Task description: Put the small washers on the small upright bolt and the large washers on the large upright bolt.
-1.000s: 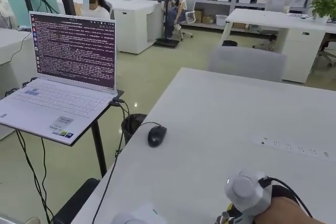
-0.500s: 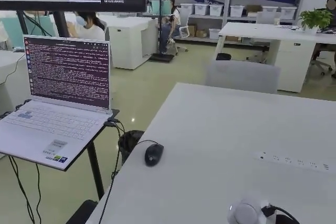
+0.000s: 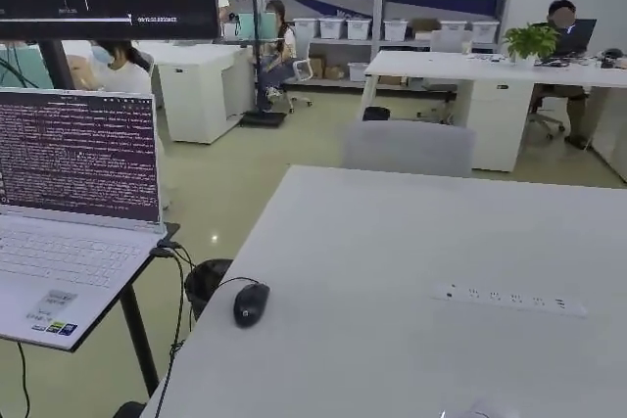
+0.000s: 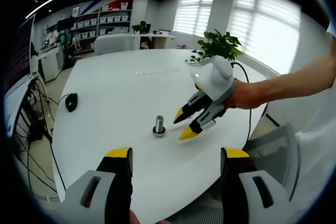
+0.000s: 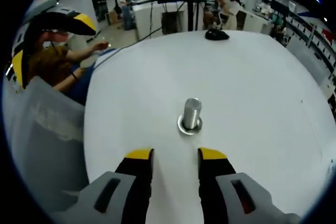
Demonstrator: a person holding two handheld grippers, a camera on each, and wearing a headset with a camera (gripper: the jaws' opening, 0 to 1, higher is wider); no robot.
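A single upright metal bolt (image 4: pixel 159 125) stands on the white table (image 4: pixel 115 103), with a ring-like flange or washer (image 5: pixel 183 127) around its foot. In the right gripper view the bolt (image 5: pixel 191 113) rises just ahead of my right gripper (image 5: pixel 176 155), which is open with nothing between its yellow-tipped jaws. From the left gripper view, the right gripper (image 4: pixel 183 125) hangs tilted down beside the bolt, a hand's width to its right. My left gripper (image 4: pixel 176 153) is open wide and empty, well back from the bolt near the table's edge. It appears again as the left gripper (image 5: pixel 50 43) at the upper left.
A black mouse (image 3: pixel 251 303) with its cable lies near the table's left edge. A white power strip (image 3: pixel 509 299) lies across the far right. An open laptop (image 3: pixel 59 232) sits on a stand left of the table. A grey chair (image 3: pixel 407 149) stands at the far end and a potted plant (image 4: pixel 220 45) at a corner.
The head camera has swung up and to the right, so the gripper at its bottom edge has slid down out of the picture. Mouse and laptop keep their places.
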